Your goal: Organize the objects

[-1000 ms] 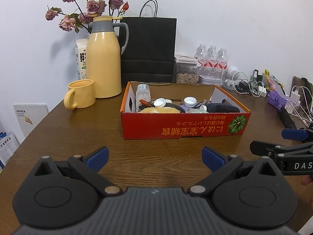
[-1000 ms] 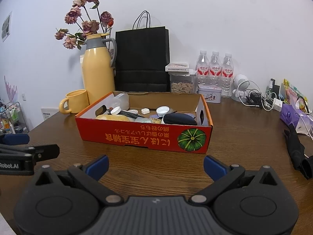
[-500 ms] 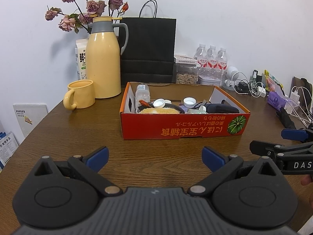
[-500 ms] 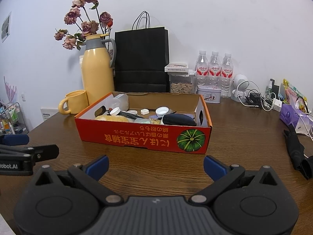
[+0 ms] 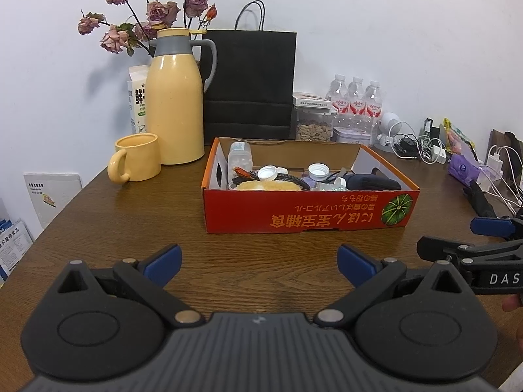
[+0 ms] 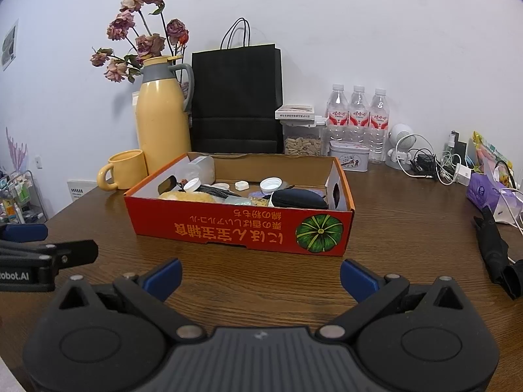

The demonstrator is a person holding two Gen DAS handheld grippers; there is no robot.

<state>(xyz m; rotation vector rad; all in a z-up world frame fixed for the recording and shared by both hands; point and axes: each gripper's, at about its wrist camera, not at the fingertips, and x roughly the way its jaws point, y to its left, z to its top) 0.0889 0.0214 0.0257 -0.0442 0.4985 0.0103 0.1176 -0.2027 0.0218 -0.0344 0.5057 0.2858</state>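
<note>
A red cardboard box (image 5: 307, 214) with a pumpkin print stands mid-table; it also shows in the right wrist view (image 6: 242, 228). It holds a clear bottle (image 5: 240, 160), white caps (image 5: 318, 170), a yellow sponge-like item (image 5: 268, 185), a black pouch (image 6: 299, 199) and other small things. My left gripper (image 5: 260, 266) is open and empty, just short of the box's front. My right gripper (image 6: 261, 277) is open and empty, likewise in front of the box. Each gripper shows at the edge of the other's view.
A yellow mug (image 5: 135, 156), a yellow thermos (image 5: 176, 98) with dried roses, a black paper bag (image 5: 248, 85), water bottles (image 5: 356, 99), a nut jar (image 5: 313, 127) and a tin stand behind the box. Cables and chargers (image 6: 434, 163) and a black folded umbrella (image 6: 495, 251) lie at the right.
Both grippers have drifted very slightly; the box sits a touch further right in the left view. Both stay open and empty.
</note>
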